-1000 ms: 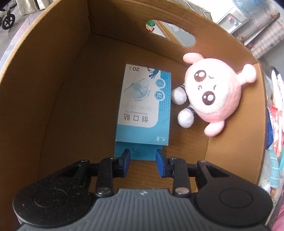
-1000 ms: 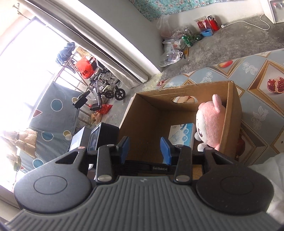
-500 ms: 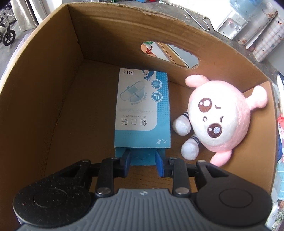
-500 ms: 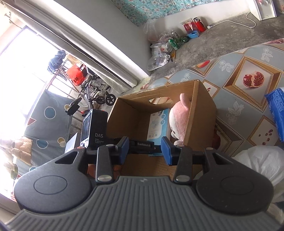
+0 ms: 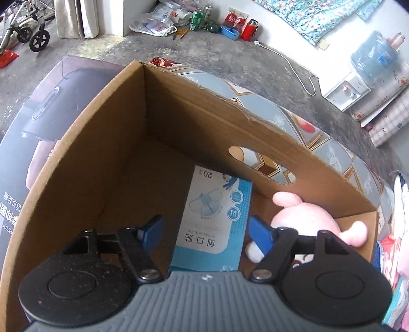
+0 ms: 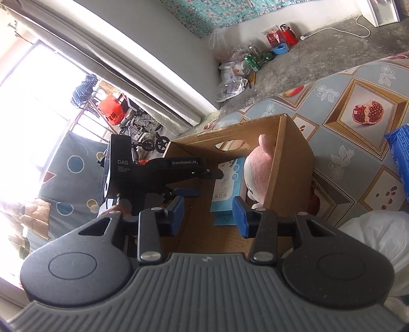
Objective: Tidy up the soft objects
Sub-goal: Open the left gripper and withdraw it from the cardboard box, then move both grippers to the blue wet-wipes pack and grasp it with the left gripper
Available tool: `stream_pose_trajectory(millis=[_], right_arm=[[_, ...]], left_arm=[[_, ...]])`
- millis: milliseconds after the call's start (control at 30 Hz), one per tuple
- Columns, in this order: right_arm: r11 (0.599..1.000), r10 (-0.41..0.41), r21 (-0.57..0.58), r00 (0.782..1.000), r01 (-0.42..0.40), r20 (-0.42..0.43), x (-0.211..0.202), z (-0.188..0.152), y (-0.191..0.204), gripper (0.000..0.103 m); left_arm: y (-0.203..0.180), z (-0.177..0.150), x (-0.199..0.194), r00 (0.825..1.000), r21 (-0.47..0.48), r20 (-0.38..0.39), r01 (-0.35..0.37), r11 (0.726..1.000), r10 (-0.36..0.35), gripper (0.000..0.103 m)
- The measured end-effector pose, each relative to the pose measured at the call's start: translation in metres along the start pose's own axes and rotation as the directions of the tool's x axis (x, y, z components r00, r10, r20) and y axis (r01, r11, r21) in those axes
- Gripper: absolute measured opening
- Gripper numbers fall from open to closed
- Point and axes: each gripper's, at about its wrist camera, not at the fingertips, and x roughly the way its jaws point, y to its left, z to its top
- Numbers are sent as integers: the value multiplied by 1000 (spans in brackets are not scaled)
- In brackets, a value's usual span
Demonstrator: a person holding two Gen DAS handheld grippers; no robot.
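Note:
A cardboard box (image 5: 194, 120) stands on the patterned tablecloth; it also shows in the right wrist view (image 6: 291, 163). Inside lie a blue and white plaster packet (image 5: 214, 224), also in the right wrist view (image 6: 226, 189), and a pink plush toy (image 5: 306, 219), also in the right wrist view (image 6: 258, 166), against the box's right wall. My left gripper (image 5: 204, 231) is open and empty above the packet; it shows from outside in the right wrist view (image 6: 189, 176). My right gripper (image 6: 208, 214) is open and empty, held above the box's near edge.
The tablecloth (image 6: 358, 97) has pomegranate pictures. A blue packet (image 6: 400, 153) and a white plastic bag (image 6: 378, 235) lie right of the box. A large dark printed carton (image 5: 38, 115) stands left of the box. Bottles and bags (image 5: 204, 20) clutter the floor by the wall.
My left gripper has opened wide and risen back out of the box, leaving the packet lying inside. My right gripper has drawn back slightly and turned right.

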Motion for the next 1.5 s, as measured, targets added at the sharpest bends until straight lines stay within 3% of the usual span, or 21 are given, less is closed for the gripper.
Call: stream_pose_trajectory(millis=[333,567,833,1067,1200,1300,1433,1500], right_arm=[[999,-29,28,1000,29,4,-5,2,-25,43],[998,-61,19,998,61,18,-10,-3,-29,44],[996,-84,-23,994,86,70,-36,-13,-23,48],[988,-149,-12,974,153,173,-96,-12,-43,51],[974,-224,28,951,223,214,-131,-6,-70,53],[964,-264,69,941,255,210,-148,0,-96,53],[955,-283,142,944,261,168,-152,10,-136,53],[952,-282,165,950,259,134,-147,17,-152,53]], left_arm=[[-16,-1,20,997,33,-15,72,997,-72,72],[-15,-7,7,998,-9,6,58,998,-58,74],[-17,-35,-56,989,-6,141,47,999,-45,80],[-56,-73,-117,958,130,270,61,990,-94,83],[-108,-97,-125,954,284,256,81,955,-157,85],[-157,-120,-113,958,400,206,105,911,-201,85],[-213,-142,-83,965,508,128,134,851,-229,83],[-236,-152,-62,971,548,92,136,825,-222,77]])
